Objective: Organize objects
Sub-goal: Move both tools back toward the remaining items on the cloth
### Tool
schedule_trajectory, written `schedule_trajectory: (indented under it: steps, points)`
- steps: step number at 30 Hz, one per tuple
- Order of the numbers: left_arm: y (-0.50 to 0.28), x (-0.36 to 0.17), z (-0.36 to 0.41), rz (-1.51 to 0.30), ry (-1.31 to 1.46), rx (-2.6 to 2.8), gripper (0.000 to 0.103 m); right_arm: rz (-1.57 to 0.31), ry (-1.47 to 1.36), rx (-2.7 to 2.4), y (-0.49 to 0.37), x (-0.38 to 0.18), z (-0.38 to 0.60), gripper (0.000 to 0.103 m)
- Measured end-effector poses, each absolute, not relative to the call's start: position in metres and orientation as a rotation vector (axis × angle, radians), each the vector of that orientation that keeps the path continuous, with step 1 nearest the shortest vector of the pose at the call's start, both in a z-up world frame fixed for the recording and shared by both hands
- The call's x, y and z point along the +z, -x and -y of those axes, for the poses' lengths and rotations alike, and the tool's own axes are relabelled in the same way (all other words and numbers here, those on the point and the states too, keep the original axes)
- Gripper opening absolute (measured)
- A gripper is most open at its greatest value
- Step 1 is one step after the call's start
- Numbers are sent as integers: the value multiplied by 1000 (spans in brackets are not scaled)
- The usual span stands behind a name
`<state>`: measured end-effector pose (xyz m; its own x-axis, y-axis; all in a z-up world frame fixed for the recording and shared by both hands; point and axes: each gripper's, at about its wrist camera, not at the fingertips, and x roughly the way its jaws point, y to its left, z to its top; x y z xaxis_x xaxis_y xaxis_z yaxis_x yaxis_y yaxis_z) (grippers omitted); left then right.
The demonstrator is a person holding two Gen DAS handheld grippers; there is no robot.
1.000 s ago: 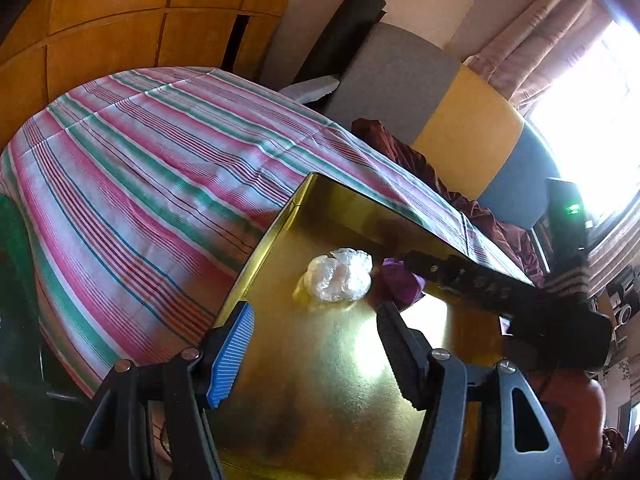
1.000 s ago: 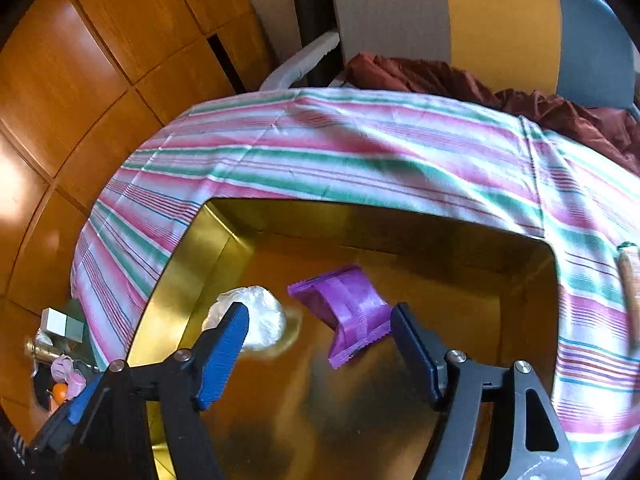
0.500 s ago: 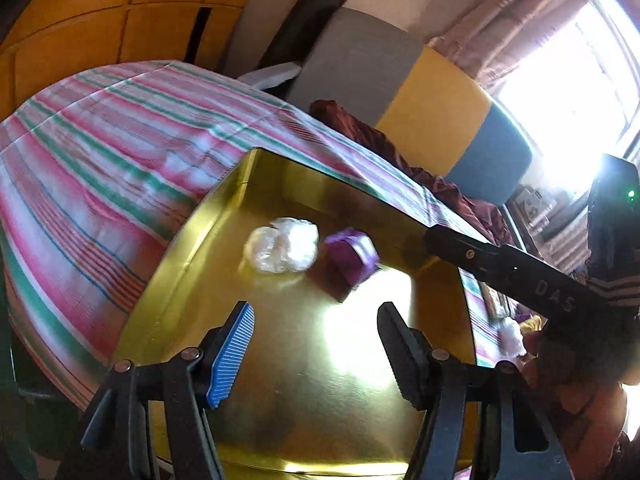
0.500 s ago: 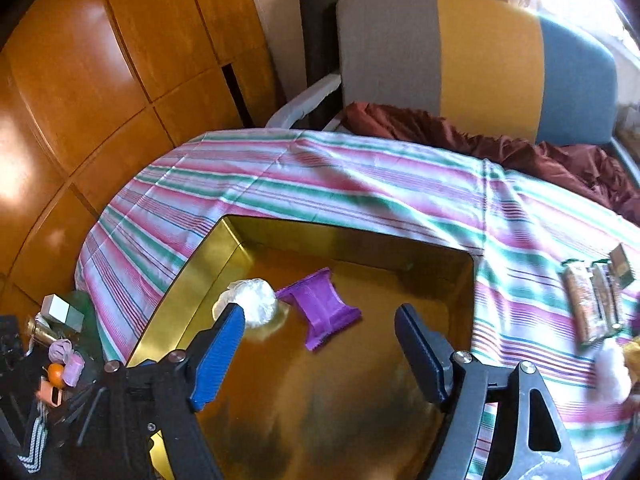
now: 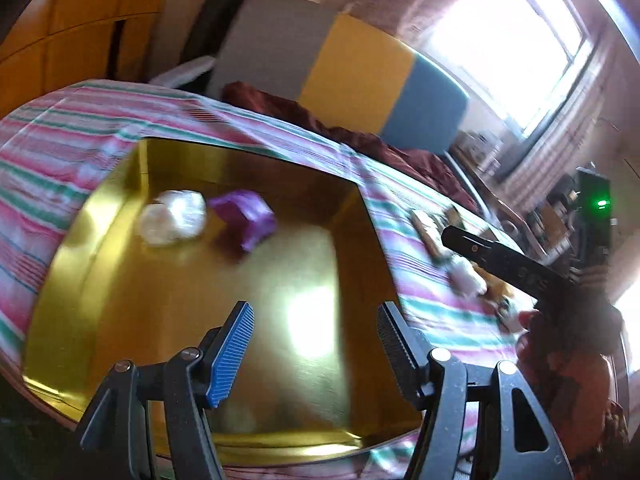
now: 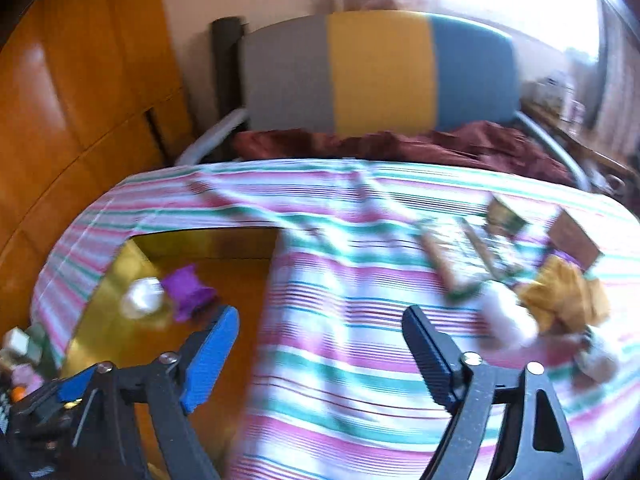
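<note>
The left gripper (image 5: 314,344) hangs above the near half of the gold tray (image 5: 120,304), tilted down toward its shiny floor, with its blue-padded finger on one side and black finger on the other. Its jaws stand wide apart and hold nothing; neither finger touches the tray.

The right gripper (image 6: 320,344) hovers over the striped tablecloth (image 6: 340,320), just off the tray's (image 6: 100,280) right edge, also angled downward. Its jaws are spread wide and empty. In the left wrist view the same gripper (image 5: 452,236) shows as a dark bar reaching in from the right, over the cloth (image 5: 424,292) beyond the tray.

Both views are smeared by motion, so small things are hard to name. Ahead and left of the left gripper, inside the tray, lie a white crumpled wad (image 5: 174,220) and a purple pouch (image 5: 244,216), touching or nearly so (blur hides the gap). From the right wrist they sit ahead and to the left, the wad (image 6: 142,296) beside the pouch (image 6: 190,292).

Ahead and right of the right gripper, on the cloth, lies a cluster: flat snack packets (image 6: 460,256), a brown box (image 6: 574,240), a crumpled mustard-yellow cloth (image 6: 564,296) and a white fluffy lump (image 6: 502,312) just beside the black finger's tip. Their outlines run together. A grey, yellow and blue chair back (image 6: 380,72) stands behind the table.
</note>
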<state>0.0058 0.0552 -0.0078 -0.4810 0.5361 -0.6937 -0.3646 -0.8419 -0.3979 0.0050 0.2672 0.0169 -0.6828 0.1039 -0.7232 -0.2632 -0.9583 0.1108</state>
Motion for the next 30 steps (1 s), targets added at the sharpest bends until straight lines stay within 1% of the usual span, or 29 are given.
schedule_trajectory:
  steps: [9,14,19,21,26,30]
  points:
    - [-35,-4,-97,156,1136,2207,65,-425,1126,2458,-64,-22,-354,90]
    - [-48,-3,-121,74,1130,2153,65,-430,1123,2390,-95,-41,-383,90]
    - [-54,-3,-145,9,1139,2098,65,-366,999,2346,-128,-46,-421,100]
    - [-56,-4,-154,-4,1147,2075,65,-359,943,2299,-137,-45,-440,102]
    - [-59,-7,-177,-48,1161,2035,65,-470,882,2209,-148,-50,-496,103]
    - [-60,-10,-191,-63,1193,2009,65,-545,880,2207,-141,-57,-518,103]
